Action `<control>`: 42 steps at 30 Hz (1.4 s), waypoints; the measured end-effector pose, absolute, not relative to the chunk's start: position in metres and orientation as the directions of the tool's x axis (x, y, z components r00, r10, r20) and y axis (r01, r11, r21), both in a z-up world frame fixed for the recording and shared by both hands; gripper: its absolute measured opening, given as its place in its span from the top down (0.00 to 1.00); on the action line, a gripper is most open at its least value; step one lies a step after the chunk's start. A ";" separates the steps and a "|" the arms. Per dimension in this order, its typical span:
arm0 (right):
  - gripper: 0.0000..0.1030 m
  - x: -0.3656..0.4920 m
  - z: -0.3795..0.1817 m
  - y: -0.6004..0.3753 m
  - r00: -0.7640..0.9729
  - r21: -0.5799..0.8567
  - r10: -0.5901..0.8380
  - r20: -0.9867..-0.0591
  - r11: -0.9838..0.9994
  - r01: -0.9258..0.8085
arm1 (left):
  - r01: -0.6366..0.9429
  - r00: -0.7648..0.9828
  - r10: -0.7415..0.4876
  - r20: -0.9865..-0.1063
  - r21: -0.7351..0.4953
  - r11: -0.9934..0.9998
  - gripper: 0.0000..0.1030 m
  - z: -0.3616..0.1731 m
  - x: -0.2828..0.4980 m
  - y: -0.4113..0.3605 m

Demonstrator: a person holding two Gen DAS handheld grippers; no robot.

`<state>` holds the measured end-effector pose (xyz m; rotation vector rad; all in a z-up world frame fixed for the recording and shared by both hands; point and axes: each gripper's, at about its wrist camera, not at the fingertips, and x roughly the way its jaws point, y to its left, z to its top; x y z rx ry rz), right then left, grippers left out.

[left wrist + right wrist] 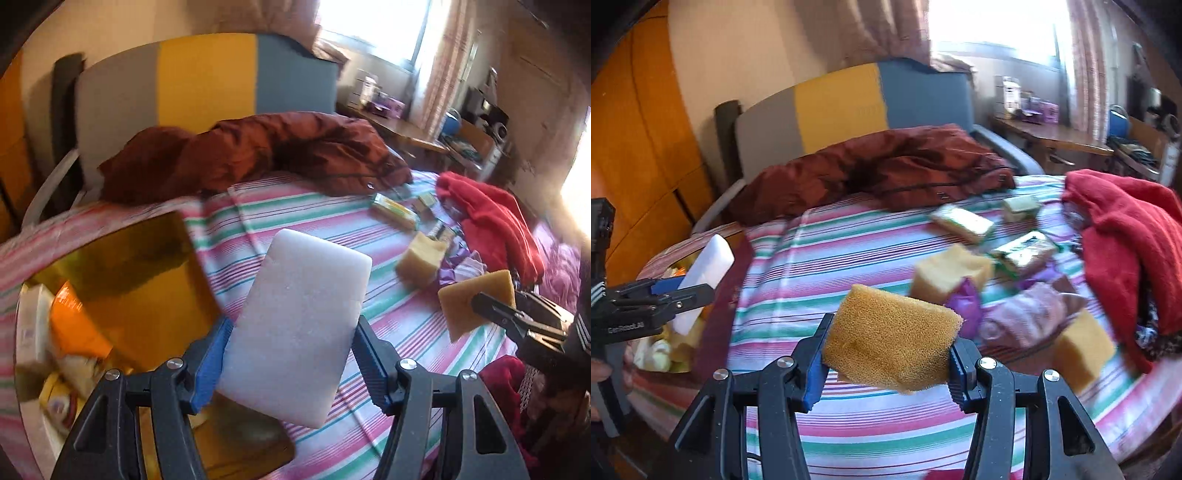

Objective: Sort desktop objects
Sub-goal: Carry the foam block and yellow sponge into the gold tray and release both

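Note:
My left gripper (291,354) is shut on a white foam block (301,321) and holds it above the striped bed, just right of a gold-lined box (122,295) with several small items inside. My right gripper (888,360) is shut on a yellow sponge (892,339), held above the bed. The right gripper with the sponge (476,302) also shows in the left wrist view. The left gripper with the white block (705,273) shows at the left of the right wrist view, over the box. More sponges (947,273) (1084,345) and wrapped packets (962,219) lie on the bed.
A dark red jacket (886,166) lies across the bed's far end before a grey, yellow and blue headboard (842,107). Red clothing (1130,236) is heaped at the right. A purple wrapper (966,302) and pink plastic lie among the sponges. A wooden desk (1052,134) stands beyond.

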<state>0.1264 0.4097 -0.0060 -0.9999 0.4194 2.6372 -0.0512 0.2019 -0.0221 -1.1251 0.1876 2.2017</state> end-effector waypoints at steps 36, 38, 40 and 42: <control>0.18 -0.069 0.019 0.228 -0.733 0.162 -0.125 -0.668 -0.987 0.020 | -0.278 -0.561 0.355 -0.748 -0.234 -0.932 0.20 -0.022 -0.167 0.051; 0.18 -0.064 0.014 0.227 -0.720 0.161 -0.124 -0.683 -0.987 0.018 | -0.272 -0.567 0.339 -0.750 -0.218 -0.937 0.20 -0.023 -0.157 0.051; 0.18 -0.059 0.008 0.228 -0.709 0.164 -0.126 -0.694 -0.986 0.015 | -0.271 -0.574 0.340 -0.745 -0.219 -0.937 0.20 -0.022 -0.145 0.050; 0.17 -0.052 0.003 0.229 -0.701 0.166 -0.124 -0.702 -0.986 0.009 | -0.276 -0.580 0.341 -0.739 -0.215 -0.937 0.20 -0.021 -0.134 0.050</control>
